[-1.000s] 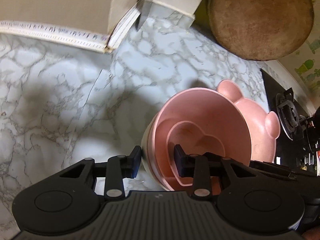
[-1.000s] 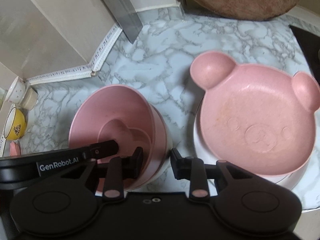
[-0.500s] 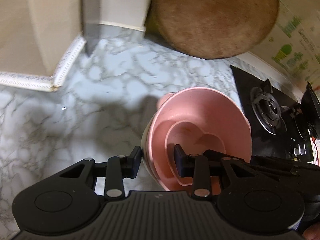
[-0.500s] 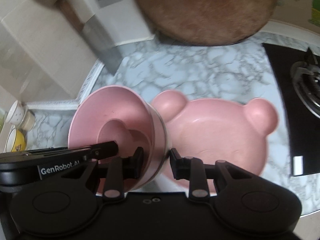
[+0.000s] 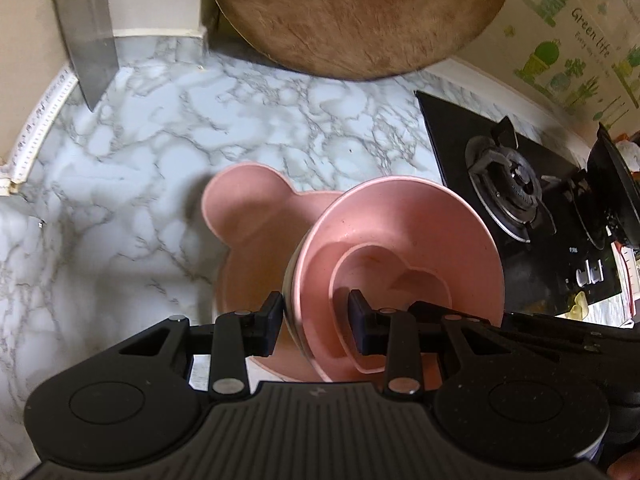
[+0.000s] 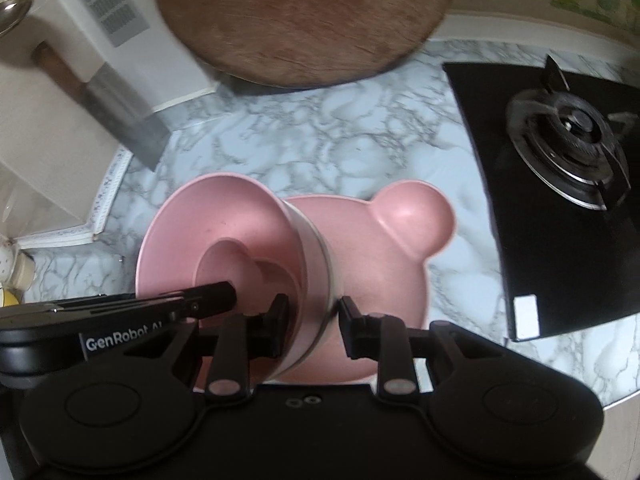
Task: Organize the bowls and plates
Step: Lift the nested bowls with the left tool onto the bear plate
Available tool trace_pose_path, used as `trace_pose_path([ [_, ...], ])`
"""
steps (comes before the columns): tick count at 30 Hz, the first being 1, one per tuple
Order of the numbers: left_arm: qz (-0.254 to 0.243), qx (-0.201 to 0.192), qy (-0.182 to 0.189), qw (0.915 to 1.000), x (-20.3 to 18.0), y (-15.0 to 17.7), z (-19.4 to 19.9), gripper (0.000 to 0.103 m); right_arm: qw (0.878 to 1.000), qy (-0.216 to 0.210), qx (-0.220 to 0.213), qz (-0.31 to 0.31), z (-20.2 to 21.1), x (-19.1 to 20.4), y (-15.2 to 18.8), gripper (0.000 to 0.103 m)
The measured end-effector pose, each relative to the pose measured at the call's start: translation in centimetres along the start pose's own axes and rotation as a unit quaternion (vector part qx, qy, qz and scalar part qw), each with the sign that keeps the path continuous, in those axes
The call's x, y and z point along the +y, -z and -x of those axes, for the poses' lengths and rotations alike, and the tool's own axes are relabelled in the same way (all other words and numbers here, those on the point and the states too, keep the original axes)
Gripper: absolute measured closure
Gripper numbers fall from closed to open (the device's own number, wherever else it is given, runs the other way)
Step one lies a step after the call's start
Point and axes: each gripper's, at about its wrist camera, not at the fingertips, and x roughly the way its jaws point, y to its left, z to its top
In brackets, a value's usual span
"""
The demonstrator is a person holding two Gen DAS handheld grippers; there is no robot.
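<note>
- Over the bear plate [image 5: 256,240], my left gripper [image 5: 316,320] pinches the bowl stack [image 5: 400,248] by its near rim.
- My right gripper [image 6: 314,322] clamps the opposite rim, stack tilted.

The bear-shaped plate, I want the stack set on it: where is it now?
The bear-shaped plate lies on the marble counter under the held bowl stack, left of the black stove; in the left wrist view its ear shows left of the stack.

marble counter [image 5: 168,152] | black gas hob [image 6: 560,184] | plant-sticker wall [image 5: 568,40]
</note>
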Motion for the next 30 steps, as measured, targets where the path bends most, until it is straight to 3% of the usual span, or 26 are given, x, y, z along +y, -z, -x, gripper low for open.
trace_pose_path([
  [14, 0.0, 0.024, -0.017, 0.9996, -0.6, 0.2, -2.8, 0.072, 1.0, 0.005, 0.027, -0.008, -2.3, -1.8, 0.4, 0.078],
  [30, 0.002, 0.024, -0.021, 0.9995, -0.5, -0.1, -3.7, 0.072, 0.999, 0.006, 0.038, 0.002, -3.3, -1.9, 0.1, 0.077],
])
